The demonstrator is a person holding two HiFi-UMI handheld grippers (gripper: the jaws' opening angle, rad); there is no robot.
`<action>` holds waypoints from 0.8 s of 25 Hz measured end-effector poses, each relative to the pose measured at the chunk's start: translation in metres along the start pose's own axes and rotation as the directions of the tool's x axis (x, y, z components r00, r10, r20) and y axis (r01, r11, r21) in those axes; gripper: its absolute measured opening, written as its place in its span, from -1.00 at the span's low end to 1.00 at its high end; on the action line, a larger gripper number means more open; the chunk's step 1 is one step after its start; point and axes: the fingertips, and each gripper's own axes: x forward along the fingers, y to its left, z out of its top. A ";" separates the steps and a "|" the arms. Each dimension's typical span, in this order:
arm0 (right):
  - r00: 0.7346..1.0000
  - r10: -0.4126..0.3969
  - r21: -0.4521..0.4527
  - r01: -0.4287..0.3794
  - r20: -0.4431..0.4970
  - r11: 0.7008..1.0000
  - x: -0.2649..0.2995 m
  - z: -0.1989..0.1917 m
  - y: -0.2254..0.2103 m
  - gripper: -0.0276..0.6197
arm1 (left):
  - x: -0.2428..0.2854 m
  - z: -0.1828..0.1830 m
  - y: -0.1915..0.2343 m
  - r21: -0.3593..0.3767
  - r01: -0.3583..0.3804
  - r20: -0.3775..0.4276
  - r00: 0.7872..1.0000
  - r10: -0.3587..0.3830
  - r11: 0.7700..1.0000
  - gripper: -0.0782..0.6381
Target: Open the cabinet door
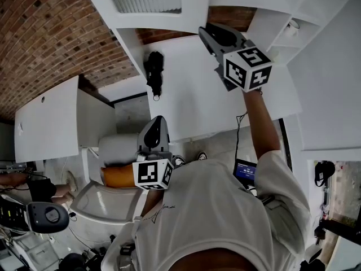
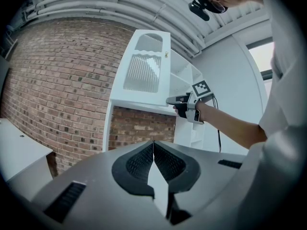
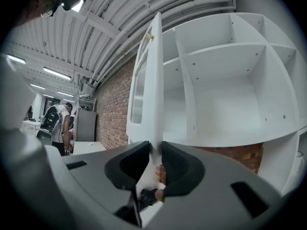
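Brick wall (image 2: 57, 80), ribbed ceiling (image 3: 144, 13), white cabinet shelves (image 3: 225, 95), door (image 3: 152, 80) ajar

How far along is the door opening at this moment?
Mostly done: the cabinet door stands swung out, edge-on to the right gripper view, with the shelves exposed. In hand: the right gripper is closed on the door's lower edge. The left gripper is shut on nothing, clear of the door. Left: perhaps swinging the door wider, then letting go.
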 end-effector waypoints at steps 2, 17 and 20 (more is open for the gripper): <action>1.000 0.003 -0.002 -0.003 -0.001 1.000 -0.002 0.000 0.002 -0.65 | 0.000 -0.001 0.000 -0.002 0.001 -0.003 1.000 -0.001 1.000 -0.74; 1.000 0.026 -0.012 -0.026 0.008 1.000 -0.015 0.000 0.021 -0.67 | -0.001 0.000 -0.001 0.000 0.009 0.003 1.000 -0.009 1.000 -0.74; 0.999 0.031 -0.015 -0.031 0.008 0.999 -0.018 -0.001 0.024 -0.68 | -0.002 -0.001 -0.001 0.002 0.006 0.002 1.000 -0.006 1.000 -0.73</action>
